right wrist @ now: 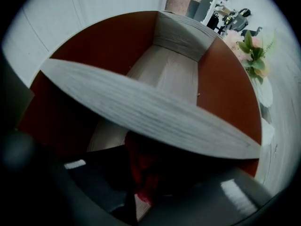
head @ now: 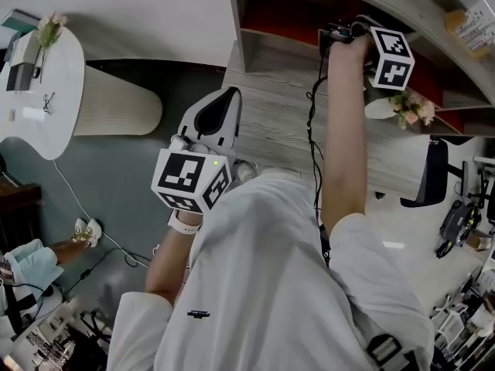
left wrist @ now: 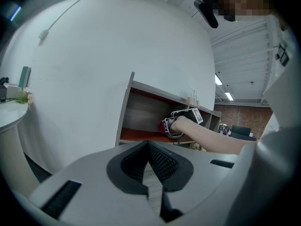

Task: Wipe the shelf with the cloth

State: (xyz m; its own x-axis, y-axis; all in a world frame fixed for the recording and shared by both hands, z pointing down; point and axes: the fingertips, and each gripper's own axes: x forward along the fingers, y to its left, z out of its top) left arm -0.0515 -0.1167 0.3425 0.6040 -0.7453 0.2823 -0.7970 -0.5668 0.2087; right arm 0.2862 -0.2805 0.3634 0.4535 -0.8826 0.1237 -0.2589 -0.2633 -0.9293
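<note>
Currently: wipe setup, 4 entries

1. L gripper, 10 o'clock in head view: jaws together, nothing btwn. Parked by torso, prob. to stay clear.
2. shelf, 12 o'clock: grey boards, red back.
3. R gripper, 1 o'clock: reaching into compartment.
4. red cloth: clamped in R jaws for wiping. Board contact unclear.

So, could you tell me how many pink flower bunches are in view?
2: one pink bunch on the white round table; another by the grey wooden shelf. Others possibly hidden.
</note>
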